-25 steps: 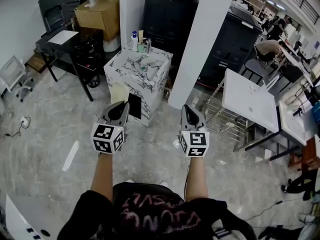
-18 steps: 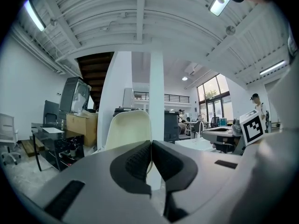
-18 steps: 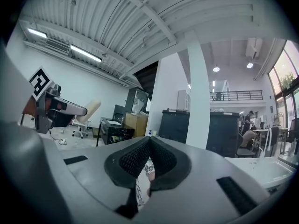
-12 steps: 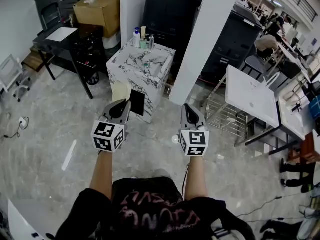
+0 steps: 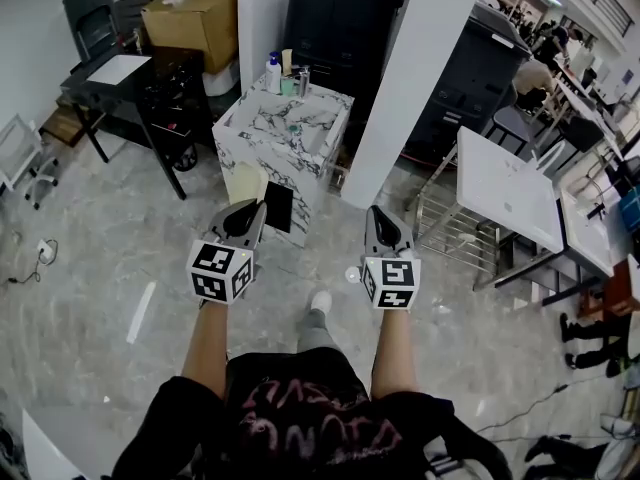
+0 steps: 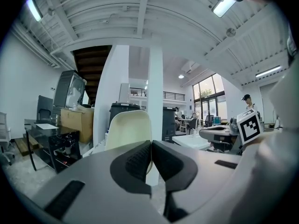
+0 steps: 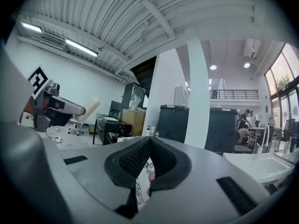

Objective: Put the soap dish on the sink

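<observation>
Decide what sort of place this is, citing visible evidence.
Probably an open-plan office or lab workspace: a white desk, a tall black cabinet, a cardboard box, and a freestanding marble-patterned sink unit.

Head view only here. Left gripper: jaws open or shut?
Observer: Shut. In its own view the left gripper has its jaws together, with nothing between them.
Operator: Right one?
Observer: The right gripper is shut too, tips touching, empty.
Operator: Where's it aimed?
Observer: Marble of the sink shows through the gap below its tips.
</observation>
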A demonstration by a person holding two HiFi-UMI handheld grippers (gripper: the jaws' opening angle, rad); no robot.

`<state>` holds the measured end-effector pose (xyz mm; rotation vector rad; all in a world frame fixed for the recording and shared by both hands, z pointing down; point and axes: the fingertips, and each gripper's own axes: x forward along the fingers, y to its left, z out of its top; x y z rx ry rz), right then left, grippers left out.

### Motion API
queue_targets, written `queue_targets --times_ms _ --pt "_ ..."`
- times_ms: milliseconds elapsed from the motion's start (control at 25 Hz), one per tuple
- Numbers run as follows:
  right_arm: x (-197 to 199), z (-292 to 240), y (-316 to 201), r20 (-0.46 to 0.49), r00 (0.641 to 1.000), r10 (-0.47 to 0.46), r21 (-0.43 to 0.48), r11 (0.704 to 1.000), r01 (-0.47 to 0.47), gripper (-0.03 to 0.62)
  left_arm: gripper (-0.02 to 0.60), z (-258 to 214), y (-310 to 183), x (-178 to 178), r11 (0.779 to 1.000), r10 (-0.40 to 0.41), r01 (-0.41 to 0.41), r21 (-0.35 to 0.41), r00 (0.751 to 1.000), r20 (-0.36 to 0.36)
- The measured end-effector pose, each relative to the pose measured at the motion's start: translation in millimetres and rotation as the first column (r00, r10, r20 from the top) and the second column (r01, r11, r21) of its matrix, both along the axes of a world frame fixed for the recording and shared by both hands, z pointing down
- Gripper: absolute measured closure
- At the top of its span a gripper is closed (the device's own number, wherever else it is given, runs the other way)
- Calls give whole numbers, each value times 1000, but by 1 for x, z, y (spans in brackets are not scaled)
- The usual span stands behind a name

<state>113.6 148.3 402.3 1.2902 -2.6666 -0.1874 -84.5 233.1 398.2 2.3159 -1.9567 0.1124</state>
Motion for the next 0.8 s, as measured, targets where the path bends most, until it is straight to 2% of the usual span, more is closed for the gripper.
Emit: queue_targets --times_ms 400,800 --pt "-28 19 -82 6 1000 -24 -11 1000 24 582 558 24 -84 -23 999 -1 1 -54 1000 1" --pt "-43 35 -216 33 999 -27 -48 998 28 582 560 34 -216 -42 996 -25 25 -87 1000 8"
